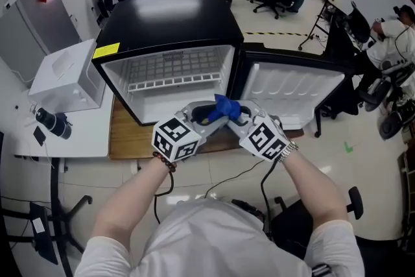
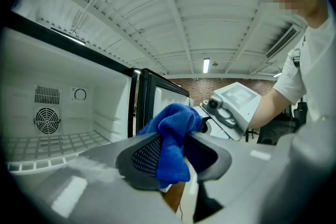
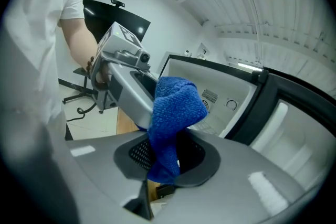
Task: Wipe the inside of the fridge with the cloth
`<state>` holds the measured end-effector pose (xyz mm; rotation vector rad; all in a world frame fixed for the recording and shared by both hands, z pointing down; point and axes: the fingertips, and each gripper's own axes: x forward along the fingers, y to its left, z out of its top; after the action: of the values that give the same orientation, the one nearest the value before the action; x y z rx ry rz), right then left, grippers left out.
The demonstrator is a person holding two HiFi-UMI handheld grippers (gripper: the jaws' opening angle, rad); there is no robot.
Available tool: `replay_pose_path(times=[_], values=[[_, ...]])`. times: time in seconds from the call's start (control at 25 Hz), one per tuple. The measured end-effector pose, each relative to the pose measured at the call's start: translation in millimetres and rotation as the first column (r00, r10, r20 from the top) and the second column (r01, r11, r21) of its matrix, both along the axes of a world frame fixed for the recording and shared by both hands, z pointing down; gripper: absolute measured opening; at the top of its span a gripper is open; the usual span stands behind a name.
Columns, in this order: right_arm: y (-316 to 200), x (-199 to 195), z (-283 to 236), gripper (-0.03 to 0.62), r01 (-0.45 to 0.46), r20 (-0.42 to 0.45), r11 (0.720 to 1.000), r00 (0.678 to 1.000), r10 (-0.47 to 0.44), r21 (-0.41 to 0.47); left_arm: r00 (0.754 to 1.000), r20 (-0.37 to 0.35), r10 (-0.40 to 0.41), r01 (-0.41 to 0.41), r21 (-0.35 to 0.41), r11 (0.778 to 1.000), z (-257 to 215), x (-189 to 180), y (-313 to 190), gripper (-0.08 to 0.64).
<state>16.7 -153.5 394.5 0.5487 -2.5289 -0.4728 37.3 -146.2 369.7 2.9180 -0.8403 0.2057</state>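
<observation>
A blue cloth (image 1: 226, 107) hangs between my two grippers in front of the open black mini fridge (image 1: 168, 16). My right gripper (image 1: 238, 116) comes in from the right and is shut on the cloth (image 3: 174, 113), which bunches above its jaws (image 3: 169, 157). My left gripper (image 1: 209, 116) faces it from the left. Its jaws (image 2: 176, 155) stand open, with the cloth (image 2: 176, 136) lying against one pad and a dark gap on the other side. The fridge interior is white, with a wire shelf (image 1: 175, 71) and a back-wall fan grille (image 2: 46, 119).
The fridge door (image 1: 292, 91) stands open to the right. The fridge sits on a wooden board (image 1: 126, 133). A white box (image 1: 68, 78) and a black object (image 1: 52, 121) lie on the white table at left. Office chairs, a whiteboard and people are behind and to the right.
</observation>
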Motion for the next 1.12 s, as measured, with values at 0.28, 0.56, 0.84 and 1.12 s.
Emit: replay_pose_path(times=[0.28, 0.56, 0.84, 1.12], values=[[-22, 47, -32, 0.064, -0.153, 0.137, 0.988, 0.979, 0.148, 0.020, 0.976, -0.180, -0.121, 0.124, 0.006, 0.992, -16, -4, -13, 0.212], [-42, 84, -66, 0.063, -0.272, 0.223, 0.959, 0.942, 0.250, 0.074, 0.960, -0.083, -0.268, 0.263, -0.070, 0.962, 28, 12, -28, 0.198], [-59, 90, -89, 0.063, -0.319, 0.243, 0.942, 0.927, 0.287, 0.105, 0.941, 0.070, -0.331, 0.338, -0.207, 0.918, 88, 49, -46, 0.207], [-68, 89, -89, 0.063, -0.349, 0.218, 0.936, 0.917, 0.334, 0.036, 0.906, 0.169, -0.389, 0.423, -0.308, 0.852, 138, 64, -63, 0.224]])
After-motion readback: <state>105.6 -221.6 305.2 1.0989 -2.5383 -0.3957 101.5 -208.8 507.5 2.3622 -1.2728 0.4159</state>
